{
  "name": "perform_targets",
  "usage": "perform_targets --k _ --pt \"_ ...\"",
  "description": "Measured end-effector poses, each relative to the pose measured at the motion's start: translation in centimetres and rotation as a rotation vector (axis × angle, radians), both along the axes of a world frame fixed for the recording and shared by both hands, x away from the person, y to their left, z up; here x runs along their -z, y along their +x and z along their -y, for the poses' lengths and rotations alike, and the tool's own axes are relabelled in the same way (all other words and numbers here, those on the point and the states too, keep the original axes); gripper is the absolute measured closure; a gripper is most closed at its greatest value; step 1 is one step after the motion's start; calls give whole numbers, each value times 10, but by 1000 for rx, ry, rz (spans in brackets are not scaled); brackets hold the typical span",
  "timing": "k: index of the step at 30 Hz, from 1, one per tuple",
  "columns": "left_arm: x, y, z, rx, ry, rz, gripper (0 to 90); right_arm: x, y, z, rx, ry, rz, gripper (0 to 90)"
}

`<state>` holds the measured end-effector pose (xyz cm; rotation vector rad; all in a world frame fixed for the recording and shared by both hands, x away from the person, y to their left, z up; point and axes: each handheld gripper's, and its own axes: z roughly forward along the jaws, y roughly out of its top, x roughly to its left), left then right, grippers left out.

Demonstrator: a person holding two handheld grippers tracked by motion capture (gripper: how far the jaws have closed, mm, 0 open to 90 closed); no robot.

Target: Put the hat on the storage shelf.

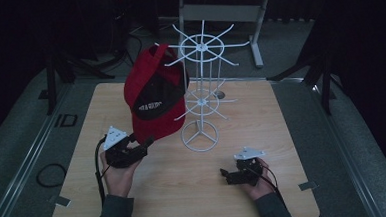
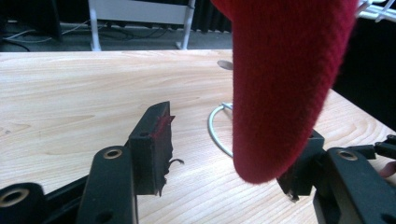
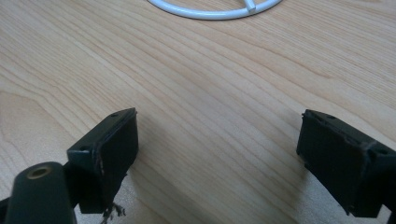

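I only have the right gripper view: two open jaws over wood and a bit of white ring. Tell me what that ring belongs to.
Observer: It is the base of a white wire display rack standing mid-table.
Operator: Report anything on the rack.
Observer: A red cap hangs on its left side, brim pointing down.
Operator: Give me the left gripper's position.
Observer: The left gripper sits just under the cap, jaws open, with the brim tip hanging down between them.
Operator: Say whether it grips the brim.
Observer: Not yet; there is a clear gap on one side.

Wooden table (image 1: 262, 135) under white rack (image 1: 200, 133)
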<state>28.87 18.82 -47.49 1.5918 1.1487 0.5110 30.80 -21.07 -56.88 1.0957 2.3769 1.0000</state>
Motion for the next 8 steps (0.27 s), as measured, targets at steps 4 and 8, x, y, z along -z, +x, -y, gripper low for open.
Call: perform_targets --k 4,8 --pt "-3 -2 -7 12 -12 8 420 0 0 0 0 0 0 126" --pt "-5 -3 -9 28 -12 17 413 0 0 0 0 1 0 126"
